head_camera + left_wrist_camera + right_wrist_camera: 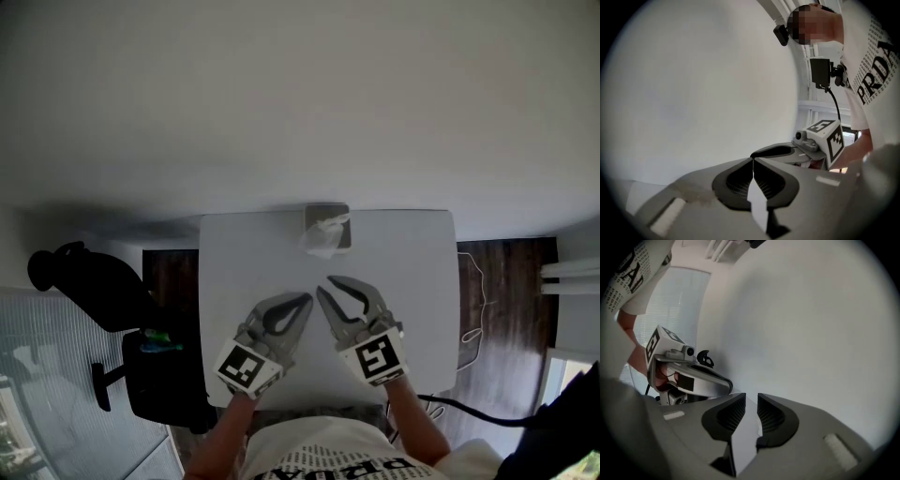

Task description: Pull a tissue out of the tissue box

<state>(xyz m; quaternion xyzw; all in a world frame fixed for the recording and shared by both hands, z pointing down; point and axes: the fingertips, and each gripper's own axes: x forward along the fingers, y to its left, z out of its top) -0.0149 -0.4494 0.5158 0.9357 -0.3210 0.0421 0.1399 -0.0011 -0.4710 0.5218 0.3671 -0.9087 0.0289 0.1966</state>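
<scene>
In the head view a grey tissue box (326, 217) stands at the middle of the far edge of the white table (422, 281). A white tissue (322, 242) sticks out of its top. Both grippers hover over the near half of the table, pointing at the box and well short of it. My left gripper (303, 301) (753, 160) is shut, its pads meeting with nothing between them. My right gripper (324, 284) (751, 397) is open by a narrow gap and holds nothing. Each gripper view shows the other gripper beside it against a bare white wall.
A black office chair (84, 281) stands on the dark wood floor left of the table, with a green item (156, 341) on a dark seat beside it. A thin cable (473, 300) hangs by the table's right edge. The person's body is at the near edge.
</scene>
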